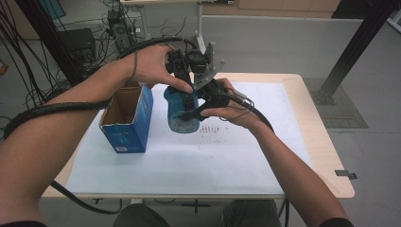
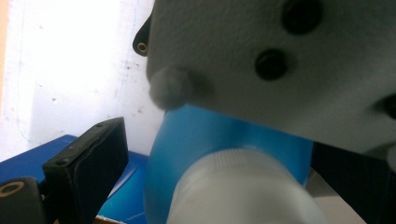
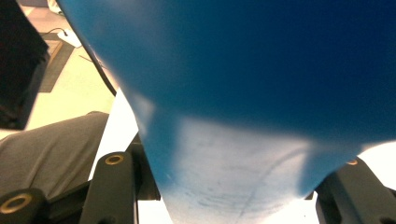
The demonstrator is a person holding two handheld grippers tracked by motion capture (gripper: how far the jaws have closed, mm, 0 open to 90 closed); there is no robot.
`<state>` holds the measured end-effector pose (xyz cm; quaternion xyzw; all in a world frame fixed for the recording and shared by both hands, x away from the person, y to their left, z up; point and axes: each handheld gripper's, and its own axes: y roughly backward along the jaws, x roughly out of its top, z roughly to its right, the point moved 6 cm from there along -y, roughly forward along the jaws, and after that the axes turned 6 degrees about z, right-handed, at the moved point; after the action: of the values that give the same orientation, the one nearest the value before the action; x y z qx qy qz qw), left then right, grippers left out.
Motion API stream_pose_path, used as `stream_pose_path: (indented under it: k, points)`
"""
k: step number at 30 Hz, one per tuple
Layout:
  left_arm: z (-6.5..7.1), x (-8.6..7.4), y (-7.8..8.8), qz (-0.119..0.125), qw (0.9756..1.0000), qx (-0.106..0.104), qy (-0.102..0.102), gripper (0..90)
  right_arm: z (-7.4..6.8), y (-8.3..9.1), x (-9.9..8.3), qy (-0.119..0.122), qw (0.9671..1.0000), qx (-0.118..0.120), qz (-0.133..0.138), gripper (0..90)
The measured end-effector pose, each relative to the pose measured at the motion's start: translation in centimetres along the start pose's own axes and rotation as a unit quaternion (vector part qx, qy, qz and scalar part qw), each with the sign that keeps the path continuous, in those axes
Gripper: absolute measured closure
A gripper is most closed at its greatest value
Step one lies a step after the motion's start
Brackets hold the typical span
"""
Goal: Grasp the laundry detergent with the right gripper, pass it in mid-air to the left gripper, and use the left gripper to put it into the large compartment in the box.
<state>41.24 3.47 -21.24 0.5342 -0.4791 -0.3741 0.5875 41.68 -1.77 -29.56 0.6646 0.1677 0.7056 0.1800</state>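
A blue bottle with a white cap is held up over the table's middle. My right gripper comes in from the right and is shut on the bottle's body. In the right gripper view the blue bottle sits between the two black jaws of the right gripper. My left gripper points down at the top of the bottle. In the left gripper view the white cap lies between the jaws of the left gripper, and a gap shows between the left jaw and the cap.
An open blue cardboard box stands left of the bottle, close to my left forearm. White paper covers the wooden table. The right gripper's grey plate hangs just above the cap. Cables trail off the table's left side.
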Motion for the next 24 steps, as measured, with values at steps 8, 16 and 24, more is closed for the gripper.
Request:
stream_pose_path:
  k: [8, 16, 24]
  points:
    - [-0.04, -0.01, 0.14, 0.003, 1.0000, 0.001, -0.001, 4.8, 0.10, -0.04, -0.03, -0.002, 1.0000, 0.000, 0.000, 44.3]
    - [-0.06, -0.12, 0.19, 0.004, 1.0000, 0.000, 0.001, 4.8, 0.14, -0.02, 0.06, 0.000, 1.0000, -0.001, 0.000, 44.4]
    - [0.01, -0.13, 0.28, 0.003, 1.0000, 0.003, -0.001, 4.8, 0.07, 0.07, 0.24, 0.000, 1.0000, -0.002, 0.002, 44.4]
